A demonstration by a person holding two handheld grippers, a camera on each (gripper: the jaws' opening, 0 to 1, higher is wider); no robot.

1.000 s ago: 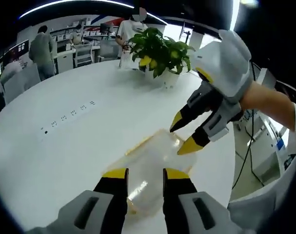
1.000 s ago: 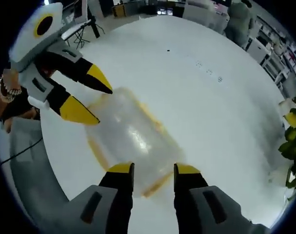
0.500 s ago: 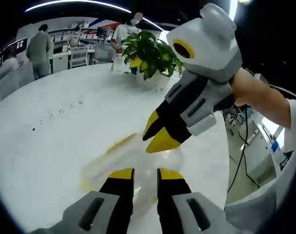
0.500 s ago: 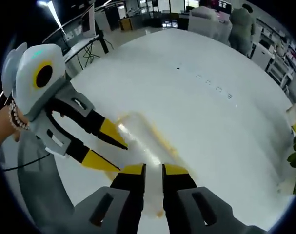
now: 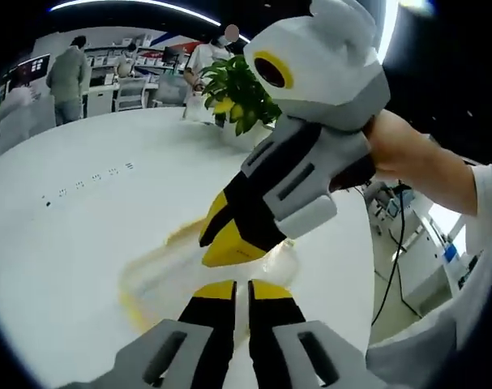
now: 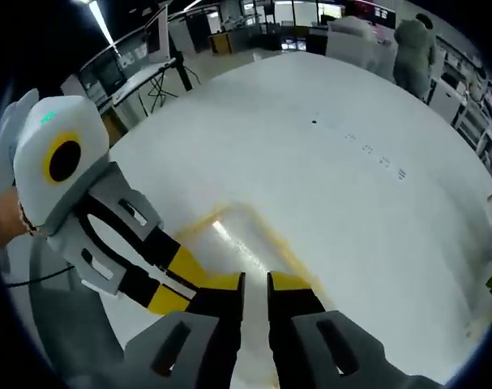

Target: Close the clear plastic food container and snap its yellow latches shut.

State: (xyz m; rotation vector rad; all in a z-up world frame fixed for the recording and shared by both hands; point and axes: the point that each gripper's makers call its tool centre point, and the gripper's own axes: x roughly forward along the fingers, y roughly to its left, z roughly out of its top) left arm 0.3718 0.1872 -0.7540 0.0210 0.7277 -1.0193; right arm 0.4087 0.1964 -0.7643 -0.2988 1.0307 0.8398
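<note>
Clear food container (image 5: 189, 263), lid on, lying flat on the white bench (image 5: 75, 235); directly ahead of both pairs of tongs and under their tips. Yellow edging (image 6: 229, 212) visible along far rim in the right gripper view; latches themselves too blurred to tell whether snapped or loose.

Left tongs (image 5: 233, 289): tips nearly together, thin slit between, at the near edge of the container. Whether anything is pinched between them, cannot tell; tips appear to press on or hover just over the lid.

Right tongs (image 6: 255, 281): likewise almost closed, narrow gap, tips at the near rim of the container. Seen from the left gripper view as a large grey-and-yellow body (image 5: 229, 235) crossing in from the right, tips just above the left pair.

Both pairs crowded onto the same corner, close to touching.

Risks, as judged:
- Tongs knocking each other, from working the same corner at once.
- Container sliding on the smooth bench if pushed sideways, nothing bracing the far end.
- Latch missed or half-seated, as clear plastic gives little visual cue.
- Lid popping up at the far end if pressed on one corner only.

Beyond: potted plant (image 5: 237, 85) far across the bench; people (image 5: 67, 73) standing in background.
</note>
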